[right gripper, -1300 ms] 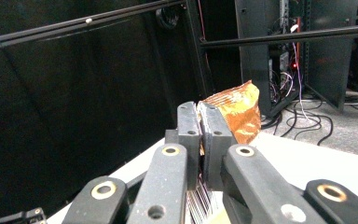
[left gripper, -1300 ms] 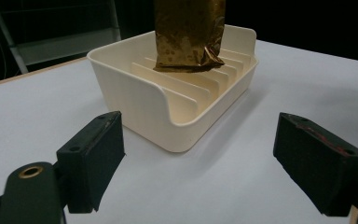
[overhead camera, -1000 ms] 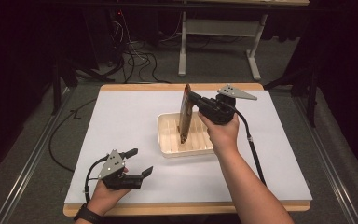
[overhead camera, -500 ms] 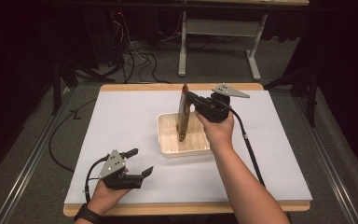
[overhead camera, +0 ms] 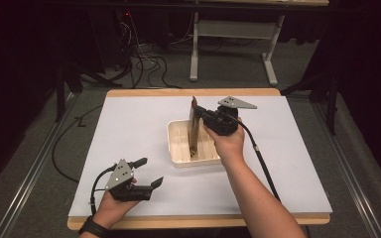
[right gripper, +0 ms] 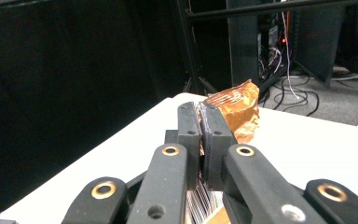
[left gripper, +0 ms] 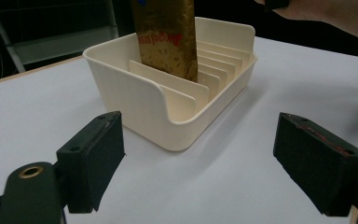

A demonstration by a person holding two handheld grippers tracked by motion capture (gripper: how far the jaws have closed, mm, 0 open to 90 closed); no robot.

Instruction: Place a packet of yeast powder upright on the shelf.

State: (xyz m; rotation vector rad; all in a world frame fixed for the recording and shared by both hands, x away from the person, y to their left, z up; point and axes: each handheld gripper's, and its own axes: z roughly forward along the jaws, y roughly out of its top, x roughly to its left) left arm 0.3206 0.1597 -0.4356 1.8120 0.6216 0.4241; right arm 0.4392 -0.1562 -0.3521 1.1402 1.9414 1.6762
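Note:
A gold-brown foil packet (overhead camera: 194, 126) stands upright with its lower end down between the dividers of a cream slotted tray (overhead camera: 177, 148). My right gripper (overhead camera: 202, 113) is shut on the packet's upper edge, reaching in from the tray's right. In the right gripper view the crinkled foil (right gripper: 235, 109) sticks out past the pinched pads. My left gripper (overhead camera: 149, 173) rests open near the table's front left, away from the tray. In the left gripper view the tray (left gripper: 135, 88) and the packet (left gripper: 168, 35) sit ahead of the wide-apart jaws.
The tray stands mid-table on a white mat (overhead camera: 129, 124) over a wooden tabletop (overhead camera: 193, 92). Cables (overhead camera: 144, 54) and a desk frame (overhead camera: 193, 49) lie on the floor beyond the far edge. A metal rail (overhead camera: 30, 178) runs along the left.
My right gripper has come down a little with the packet, so the packet's lower end sits deeper between the tray's dividers. The left gripper has stayed put.

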